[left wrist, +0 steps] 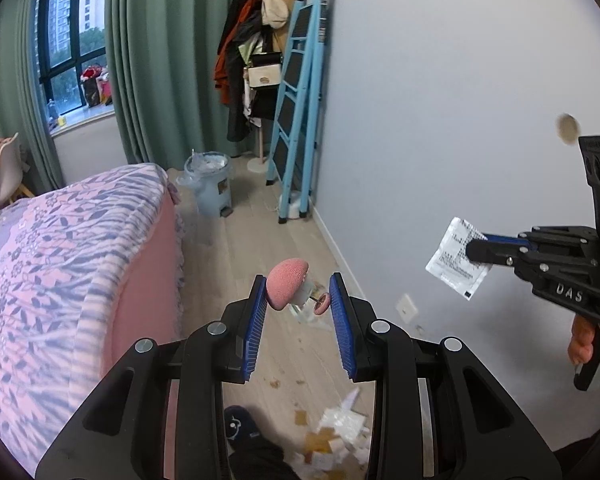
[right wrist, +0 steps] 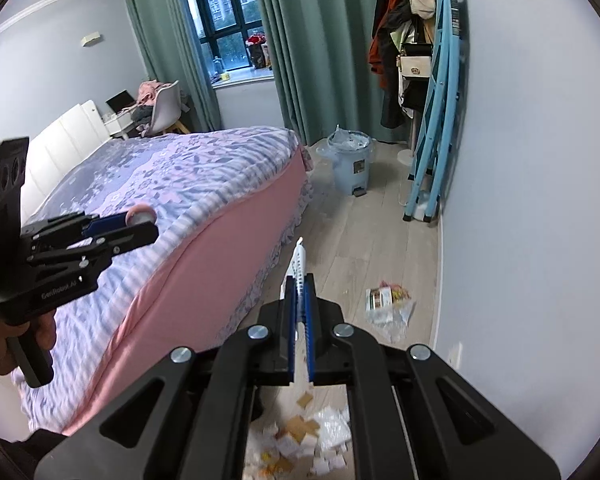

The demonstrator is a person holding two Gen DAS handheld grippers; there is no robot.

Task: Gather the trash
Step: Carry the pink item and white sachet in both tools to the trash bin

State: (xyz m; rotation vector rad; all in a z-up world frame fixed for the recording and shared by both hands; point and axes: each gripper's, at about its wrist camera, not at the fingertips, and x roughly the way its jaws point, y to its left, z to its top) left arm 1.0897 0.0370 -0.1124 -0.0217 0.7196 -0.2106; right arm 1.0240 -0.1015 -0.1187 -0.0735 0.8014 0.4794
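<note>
While both tools point forward and down along the floor strip between bed and wall, we list what we hold and what lies about.

Item one: the left gripper [left wrist: 298,294], jaws partly apart and clamped on a pink mushroom-shaped object [left wrist: 287,283]; its knitted cap presses on the left pad and a small pink disc on its stem meets the right pad. From the right wrist view we see this tool side-on at the left edge, over the bed, with a hand [right wrist: 4,344] wrapped round its handle.

Item two: the right gripper [right wrist: 300,304], jaws together on a white printed sachet [left wrist: 456,258], which shows edge-on between the blue pads in its own view and flat, sticking out past the fingertips, in the left wrist view. There the tool juts in from the right edge against the wall, fingers of our right hand [left wrist: 582,344] curled on its grip.

Item three: the bin [right wrist: 350,162], pale blue with a pedal, lined with a clear bag, standing on the floor beyond the bed's far corner, near the green curtain [right wrist: 320,40].

Item four: a crumpled wrapper [right wrist: 388,304] on the floor close to the wall's skirting.

Item five: torn white and brown paper scraps [right wrist: 300,436] scattered on the floor under both tools.

Item six: the bed [right wrist: 188,184], floral cover, pink skirt; a blue stepladder [right wrist: 436,120] leaning on the wall.
</note>
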